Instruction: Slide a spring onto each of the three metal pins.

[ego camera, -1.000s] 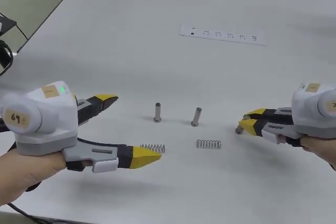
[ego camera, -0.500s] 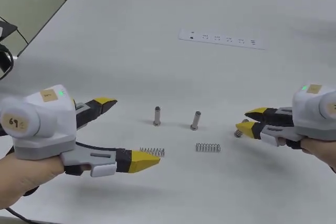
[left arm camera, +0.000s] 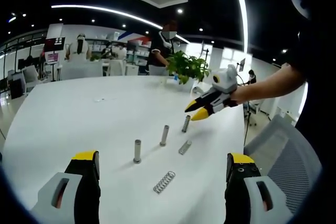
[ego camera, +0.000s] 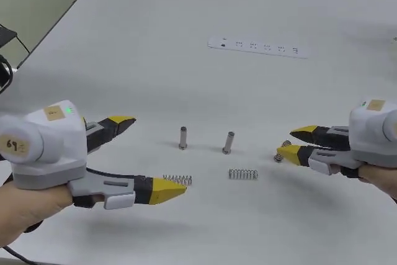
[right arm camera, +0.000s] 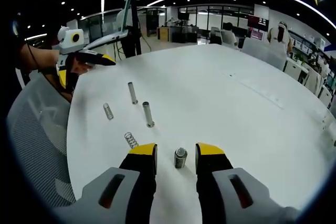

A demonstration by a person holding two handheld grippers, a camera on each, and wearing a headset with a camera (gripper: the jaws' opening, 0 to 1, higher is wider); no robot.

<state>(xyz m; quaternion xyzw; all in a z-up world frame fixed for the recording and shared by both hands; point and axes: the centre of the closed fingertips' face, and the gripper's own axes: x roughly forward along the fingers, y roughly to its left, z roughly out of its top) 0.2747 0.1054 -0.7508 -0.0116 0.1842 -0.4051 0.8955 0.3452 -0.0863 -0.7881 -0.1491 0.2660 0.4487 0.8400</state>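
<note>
Half hidden behind the right gripper (ego camera: 286, 143) in the head view: a spring-covered pin (right arm camera: 180, 157), standing between jaws a little apart, not pinched. Wide open, holding nothing, near a loose spring (ego camera: 177, 180) — the left gripper (ego camera: 159, 152).

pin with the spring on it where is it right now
The pin stands upright on the table between the open jaws of the right gripper, touching neither; in the head view that is right of the two bare pins.
</note>
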